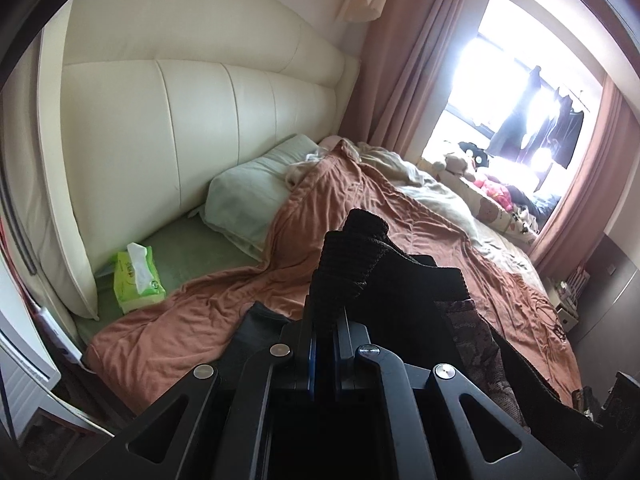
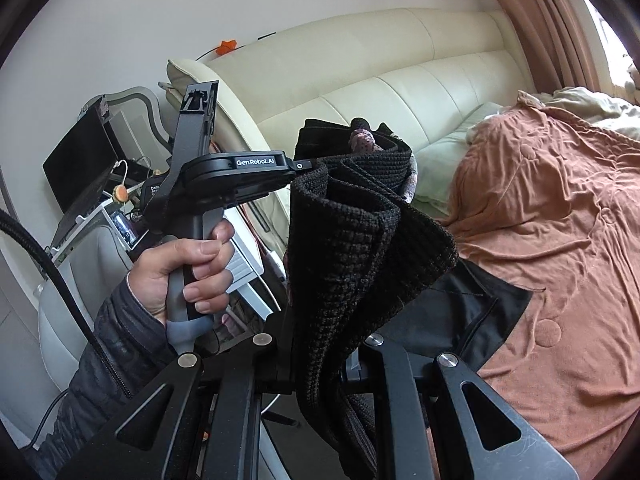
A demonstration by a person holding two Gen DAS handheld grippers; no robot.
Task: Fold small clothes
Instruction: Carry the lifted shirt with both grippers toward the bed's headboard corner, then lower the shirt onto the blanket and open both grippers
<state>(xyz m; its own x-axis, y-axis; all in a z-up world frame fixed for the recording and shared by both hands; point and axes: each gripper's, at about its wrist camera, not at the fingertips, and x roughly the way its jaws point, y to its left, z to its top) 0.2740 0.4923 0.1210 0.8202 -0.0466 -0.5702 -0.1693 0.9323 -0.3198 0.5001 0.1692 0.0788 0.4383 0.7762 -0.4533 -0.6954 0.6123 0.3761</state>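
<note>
A dark knitted garment (image 2: 360,240) with a ribbed band hangs in the air between both grippers, above the bed's near edge. My left gripper (image 1: 325,320) is shut on the garment's ribbed edge (image 1: 352,264); it also shows in the right wrist view (image 2: 298,166), held by a hand, pinching the garment's far top edge. My right gripper (image 2: 320,360) is shut on the near part of the same band. A patterned lining (image 1: 476,344) shows on the right. Another dark cloth (image 2: 472,312) lies on the orange sheet below.
The bed has an orange sheet (image 1: 360,216), a pale pillow (image 1: 248,204) and a cream padded headboard (image 1: 200,132). A green tissue pack (image 1: 138,276) lies by the headboard. Curtains and a bright window (image 1: 520,92) are far right. A cluttered desk with a monitor (image 2: 80,168) stands left.
</note>
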